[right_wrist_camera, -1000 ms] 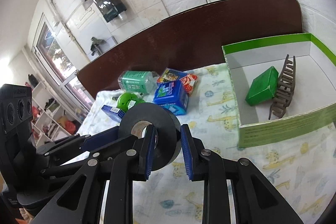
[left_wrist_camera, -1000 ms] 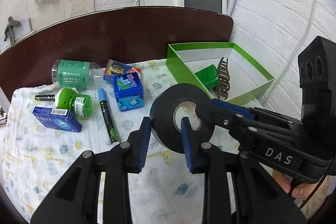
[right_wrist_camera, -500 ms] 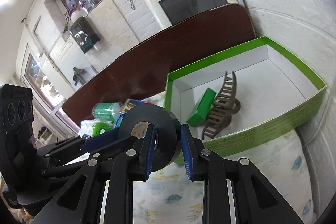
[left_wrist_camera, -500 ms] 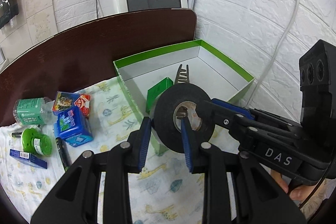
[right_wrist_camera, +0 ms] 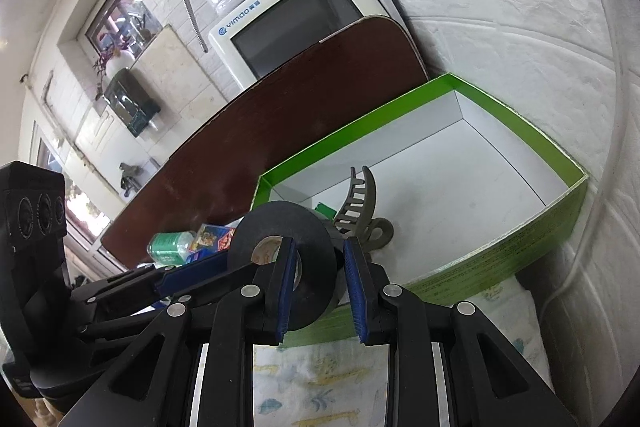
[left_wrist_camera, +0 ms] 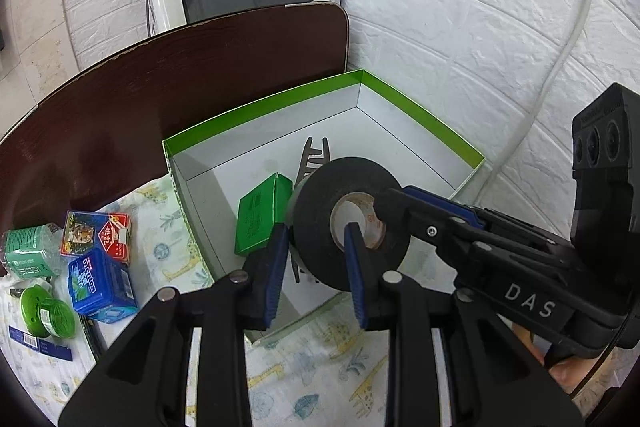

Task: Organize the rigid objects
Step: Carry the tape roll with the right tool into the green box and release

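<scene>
A black tape roll (left_wrist_camera: 352, 223) hangs above the near part of the green-rimmed box (left_wrist_camera: 420, 111). Both grippers hold it: my left gripper (left_wrist_camera: 316, 259) has one finger through the core and one on the outer wall, and my right gripper (right_wrist_camera: 318, 287) clamps the roll (right_wrist_camera: 304, 239) the same way from the other side. The right gripper's body reaches in from the right in the left wrist view (left_wrist_camera: 500, 259). Inside the box lie a green packet (left_wrist_camera: 262, 219) and a brown hair claw (right_wrist_camera: 360, 211), partly hidden by the roll.
On the giraffe-print cloth (left_wrist_camera: 312, 355) left of the box lie a blue mint box (left_wrist_camera: 102, 287), a red card pack (left_wrist_camera: 96, 235), a green bottle (left_wrist_camera: 28, 251), a green round refill (left_wrist_camera: 46, 313) and a blue flat box (left_wrist_camera: 38, 343). A brown board (left_wrist_camera: 180, 79) stands behind.
Both grippers carried the tape roll to the right, from over the cloth to above the box. The loose items slid to the left edge of view.
</scene>
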`<state>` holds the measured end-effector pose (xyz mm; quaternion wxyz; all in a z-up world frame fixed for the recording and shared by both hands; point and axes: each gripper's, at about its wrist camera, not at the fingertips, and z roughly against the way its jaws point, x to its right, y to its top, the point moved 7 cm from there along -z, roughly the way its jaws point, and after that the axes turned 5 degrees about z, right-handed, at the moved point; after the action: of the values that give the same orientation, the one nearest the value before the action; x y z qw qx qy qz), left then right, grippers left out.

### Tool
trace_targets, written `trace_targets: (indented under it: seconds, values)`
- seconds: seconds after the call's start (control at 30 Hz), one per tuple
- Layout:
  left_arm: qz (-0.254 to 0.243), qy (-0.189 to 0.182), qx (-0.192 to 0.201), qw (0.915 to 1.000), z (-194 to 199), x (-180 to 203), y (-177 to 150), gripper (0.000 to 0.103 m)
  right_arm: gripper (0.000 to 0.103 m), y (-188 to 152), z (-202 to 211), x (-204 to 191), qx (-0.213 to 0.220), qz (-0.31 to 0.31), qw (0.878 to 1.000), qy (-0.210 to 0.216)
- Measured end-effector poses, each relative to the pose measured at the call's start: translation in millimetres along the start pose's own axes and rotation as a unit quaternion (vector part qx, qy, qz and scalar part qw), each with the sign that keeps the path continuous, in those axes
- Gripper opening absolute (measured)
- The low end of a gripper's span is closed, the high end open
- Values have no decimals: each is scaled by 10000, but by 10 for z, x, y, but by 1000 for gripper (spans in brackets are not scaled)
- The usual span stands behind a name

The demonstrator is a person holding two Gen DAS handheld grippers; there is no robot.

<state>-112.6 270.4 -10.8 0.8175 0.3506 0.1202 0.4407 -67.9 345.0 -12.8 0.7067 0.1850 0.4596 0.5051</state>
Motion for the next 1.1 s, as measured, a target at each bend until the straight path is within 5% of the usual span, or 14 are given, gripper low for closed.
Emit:
trace_targets:
  seconds: [0.23, 0.33, 0.77, 1.1]
  values:
    - [24, -35, -162, 9999, -220, -24, 86, 22, 28, 114, -105, 140, 49, -8, 9999, -134]
    - [76, -272, -295, 9992, -314, 1, 73, 5, 27, 110, -203, 209, -47, -73, 9999, -123]
    - [-143, -14, -399, 9991, -451, 20, -9, 6, 27, 117, -342, 173, -108, 112, 9996, -215]
    - [58, 123, -246, 9996, -216, -199, -47, 17, 27, 126, -280, 81, -85, 181, 9993, -309]
